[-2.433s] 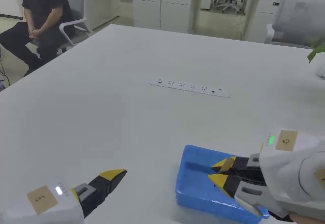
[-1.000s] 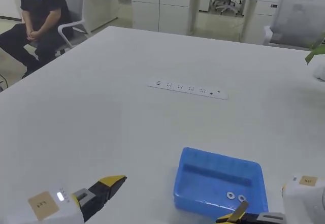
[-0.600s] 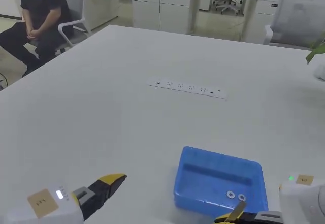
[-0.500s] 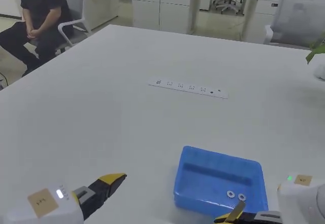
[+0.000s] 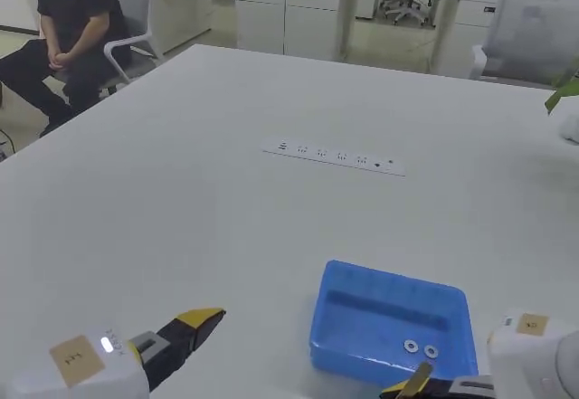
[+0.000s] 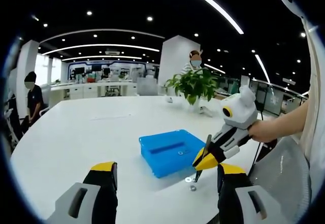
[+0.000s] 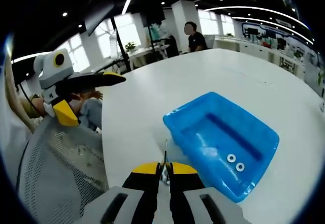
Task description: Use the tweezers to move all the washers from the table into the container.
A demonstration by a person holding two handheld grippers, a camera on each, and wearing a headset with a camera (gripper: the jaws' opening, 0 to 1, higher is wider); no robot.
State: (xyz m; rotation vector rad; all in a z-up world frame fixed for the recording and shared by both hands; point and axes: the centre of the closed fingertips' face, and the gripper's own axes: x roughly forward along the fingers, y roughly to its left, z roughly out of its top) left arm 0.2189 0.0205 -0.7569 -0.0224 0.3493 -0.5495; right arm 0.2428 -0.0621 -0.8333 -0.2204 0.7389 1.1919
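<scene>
A blue container [image 5: 391, 325] sits near the table's front edge with two washers [image 5: 420, 350] lying in it. Two more washers [image 6: 191, 183] lie on the table just beside it. My right gripper [image 7: 163, 168] is shut on thin black tweezers [image 6: 203, 157], whose tip points down close to those loose washers. I cannot tell whether the tip holds anything. In the head view the right gripper [image 5: 418, 383] is at the bottom right, just in front of the container. My left gripper [image 6: 167, 167] is open with nothing between its fingers, and it hovers left of the container [image 6: 170, 150].
A flat white power strip [image 5: 335, 156] is set into the middle of the table. A person [image 5: 63, 28] sits on a chair beyond the far left corner. A potted plant [image 6: 193, 84] stands on the table's far side. A mesh chair [image 7: 56, 173] is close behind me.
The right gripper has drawn back from over the container to its near edge, leaving two washers in view inside. In the last second almost nothing has moved.
</scene>
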